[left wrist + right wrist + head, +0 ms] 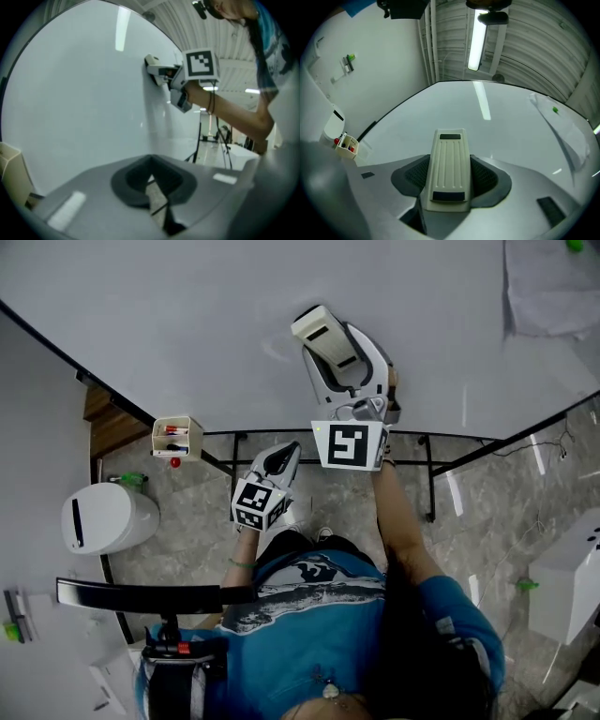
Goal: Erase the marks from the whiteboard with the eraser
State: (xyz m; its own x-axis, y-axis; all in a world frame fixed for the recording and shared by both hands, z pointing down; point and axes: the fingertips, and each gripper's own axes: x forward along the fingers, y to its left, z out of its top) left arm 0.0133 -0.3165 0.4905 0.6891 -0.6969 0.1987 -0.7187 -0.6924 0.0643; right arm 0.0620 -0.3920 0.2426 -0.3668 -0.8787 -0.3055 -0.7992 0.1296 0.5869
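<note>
One wide, glossy whiteboard (187,324) stands over a mottled grey tile floor (487,521). The right tool (450,176) pinches a ribbed, cream plastic eraser (317,327) flat against the board. The left tool (152,180), pressed together and empty, hangs lower, clear of the board.

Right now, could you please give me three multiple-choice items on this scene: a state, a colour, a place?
1. The right gripper is: A) open B) shut on the eraser C) out of view
2. The eraser is: A) black B) cream C) red
3. The marker box sits: A) at the whiteboard's edge B) at the whiteboard's middle C) atop the eraser
Key: 1 B, its jaws clamp the eraser's sides; 2 B, its ribbed back is cream; 3 A, it hangs at that edge.
</note>
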